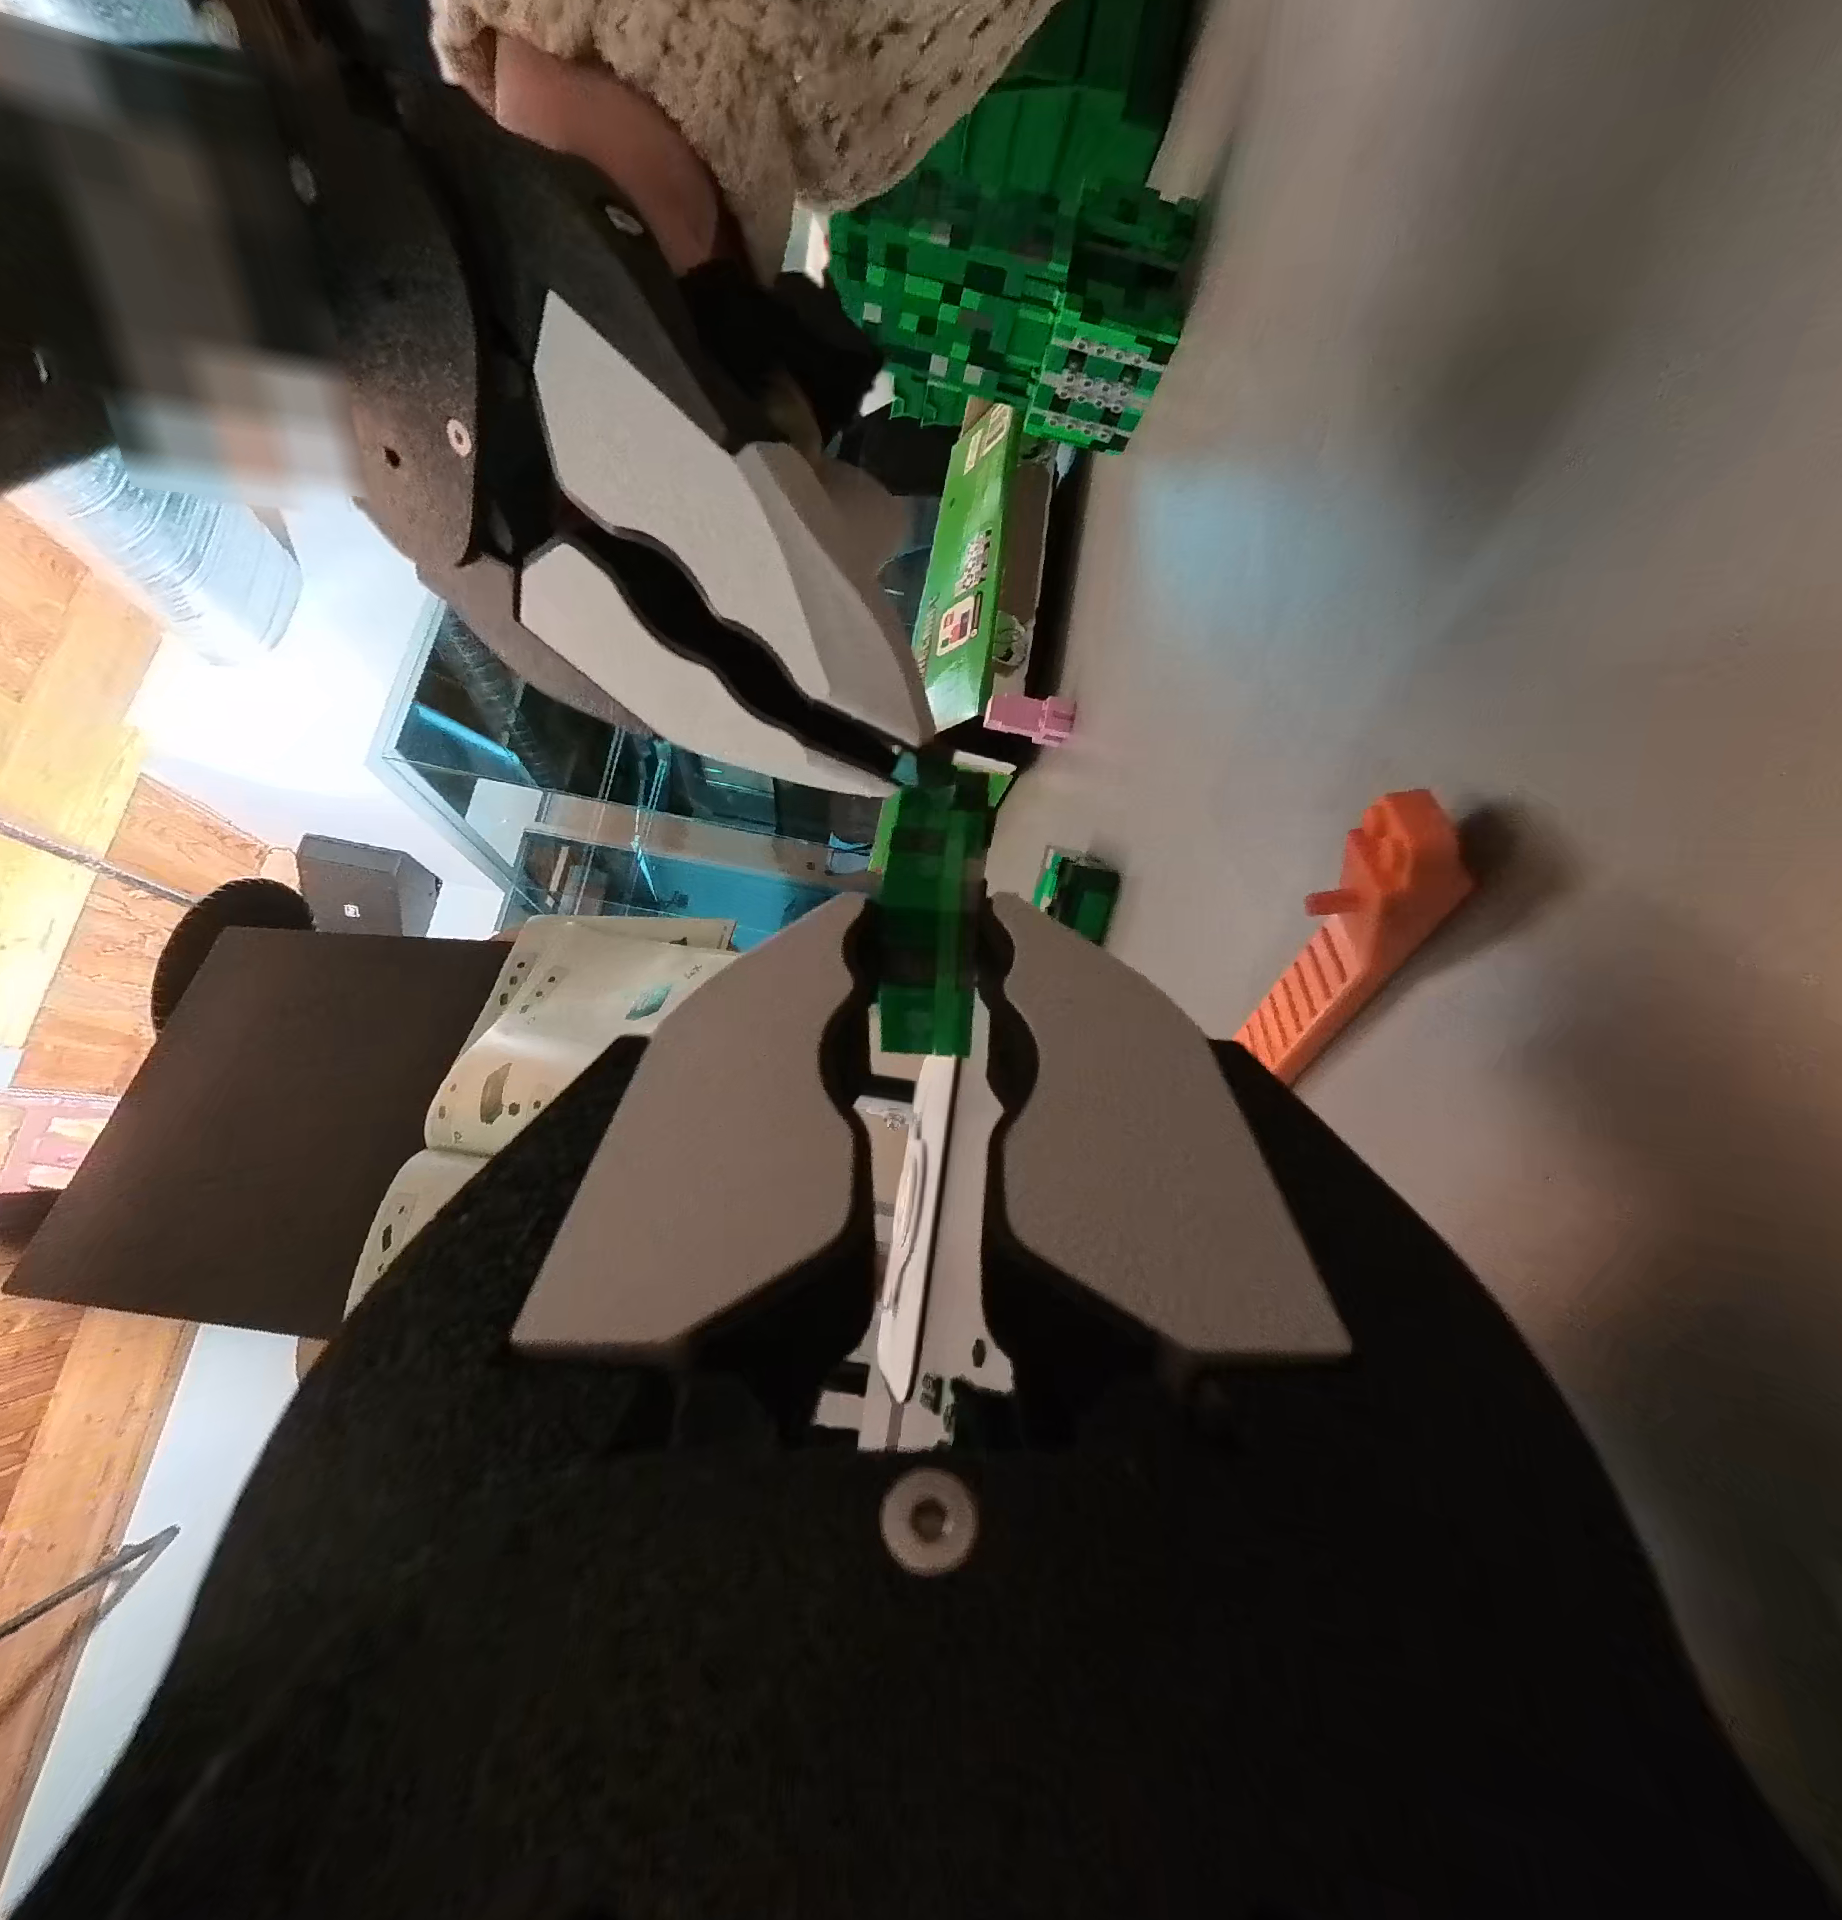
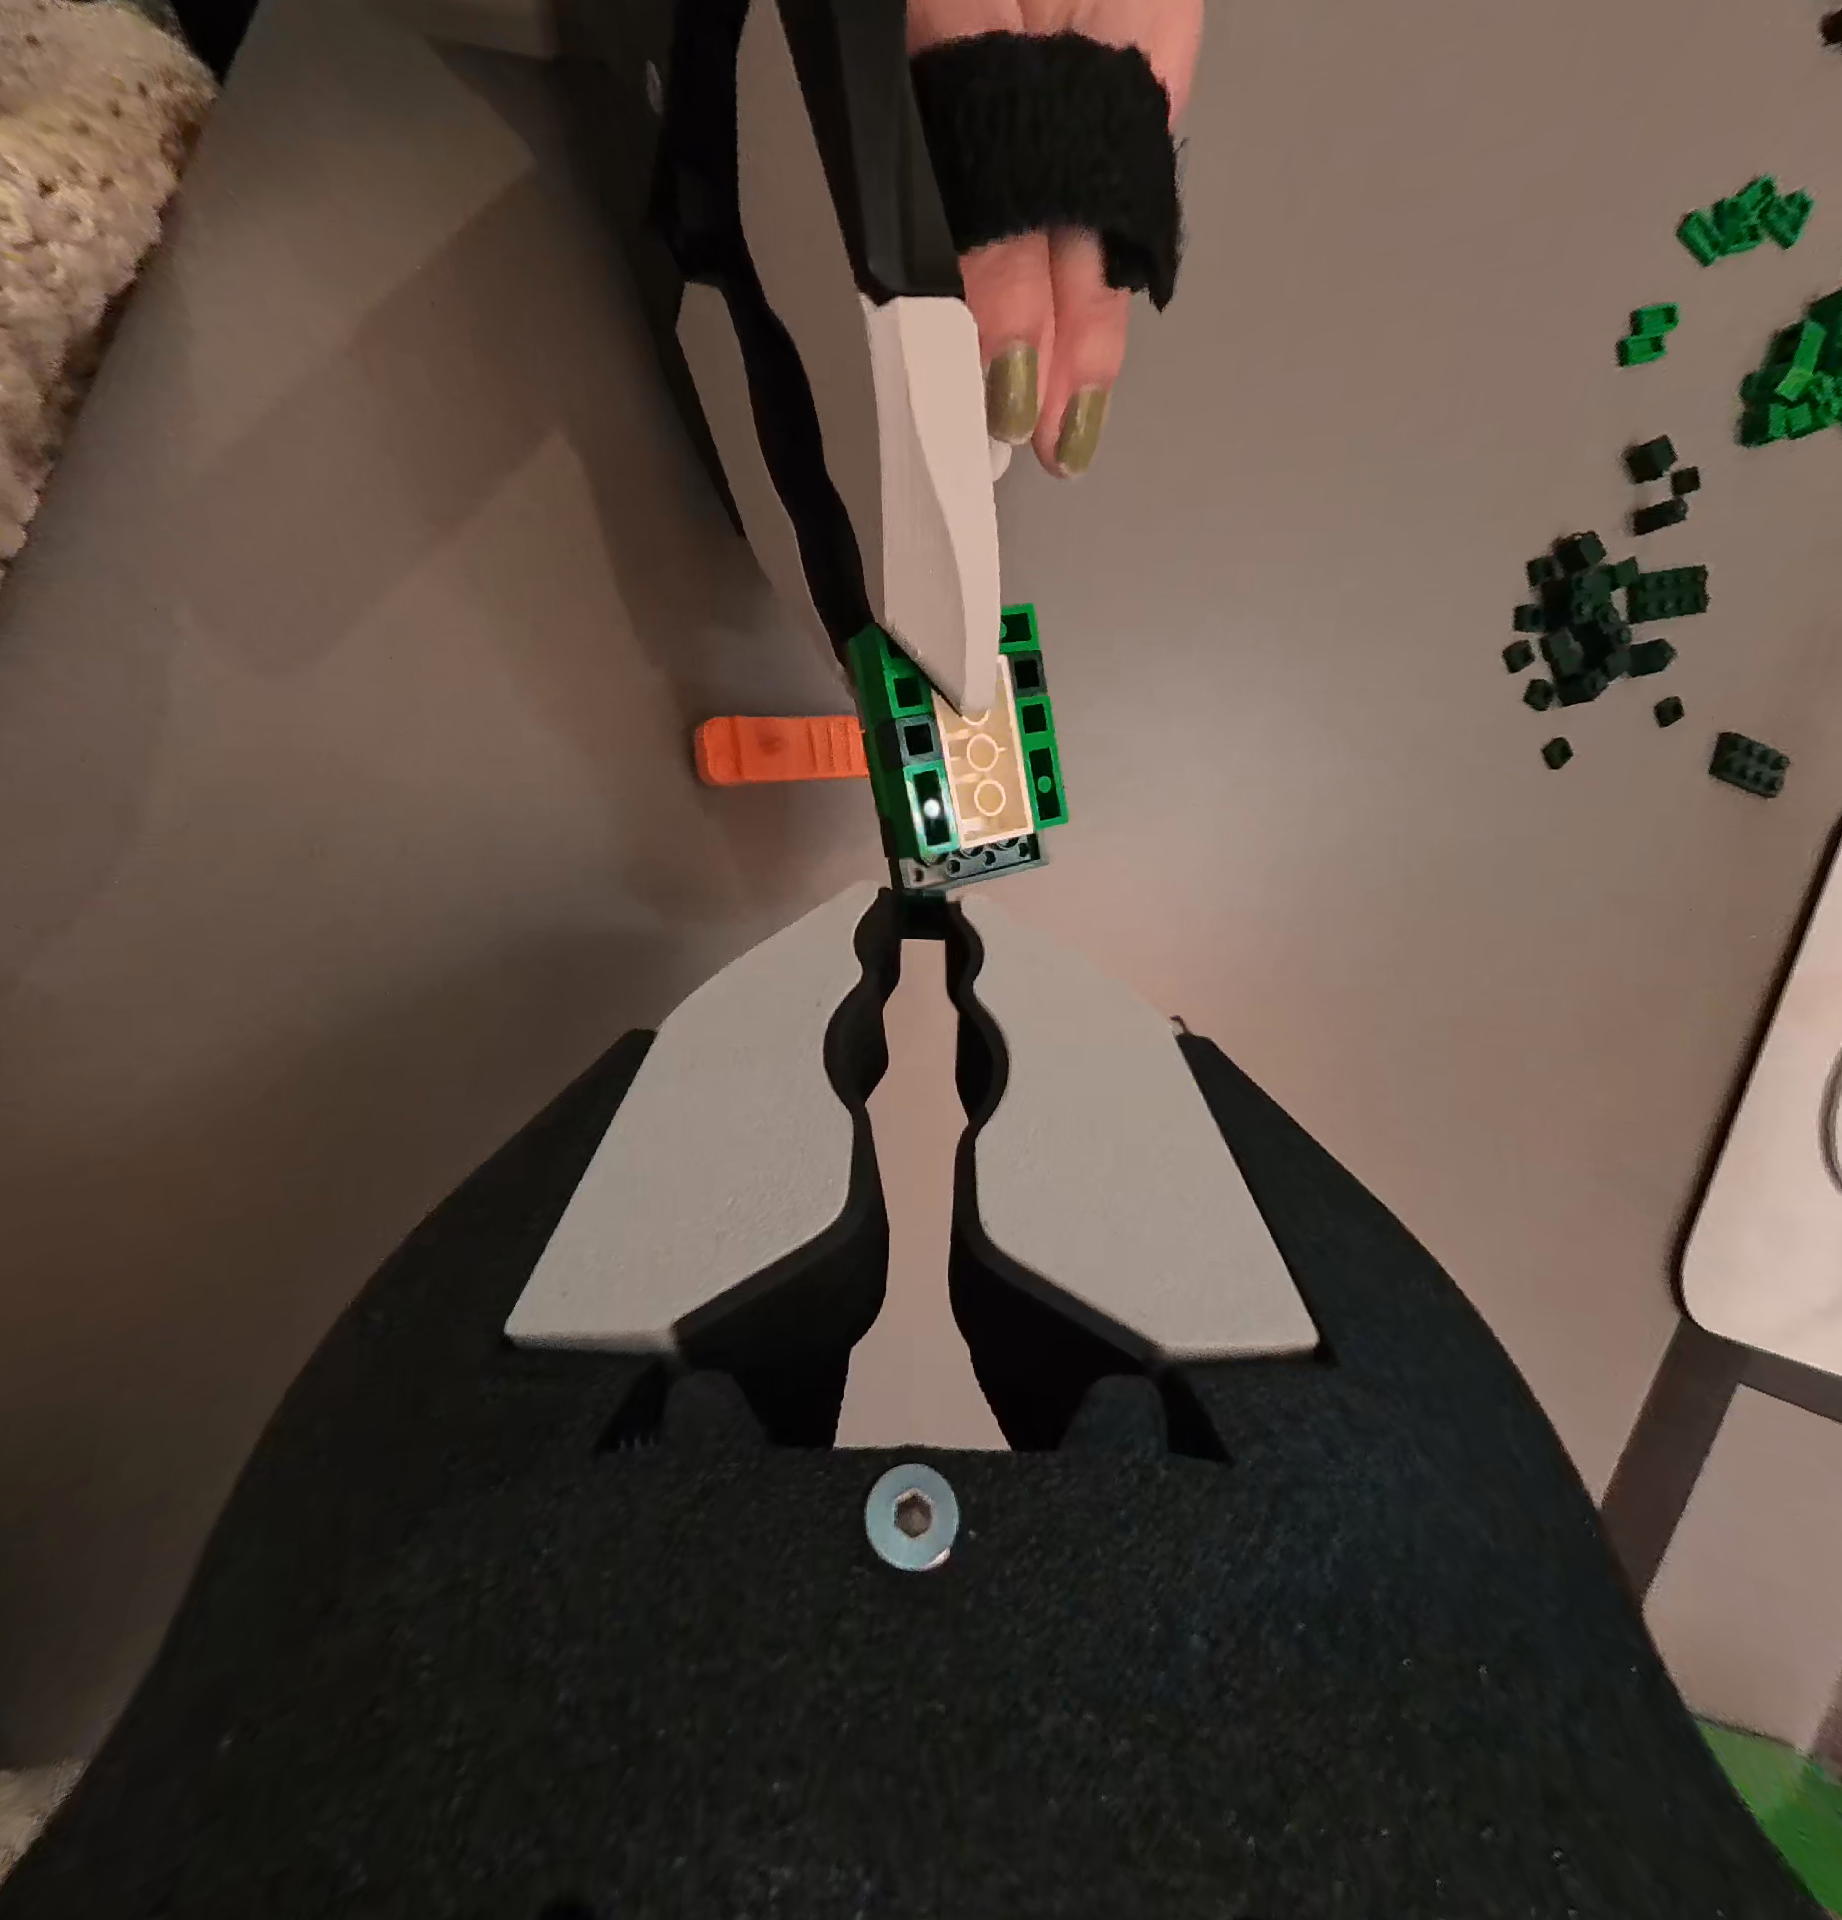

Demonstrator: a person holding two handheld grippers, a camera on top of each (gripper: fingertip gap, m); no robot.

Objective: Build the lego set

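Observation:
My left gripper [image 1: 922, 920] is shut on a small green lego assembly [image 1: 922, 935] and holds it above the grey table. In the right wrist view the left gripper [image 2: 922, 665] comes in from above, and the assembly [image 2: 958, 758] shows a cream brick framed by green ones. My right gripper [image 2: 922, 902] is nearly closed on a small dark piece [image 2: 917, 920] at the assembly's near end. In the left wrist view the right gripper [image 1: 912, 761] pinches that end from the upper left.
An orange brick separator [image 1: 1353, 935] [image 2: 782, 748] lies on the table. A pink brick [image 1: 1031, 719], a green box [image 1: 974, 582] and a large green build [image 1: 1010, 312] stand behind. Piles of bright green bricks [image 2: 1810, 374] and dark green bricks [image 2: 1582, 634] lie right, beside a white board [image 2: 1800, 1143].

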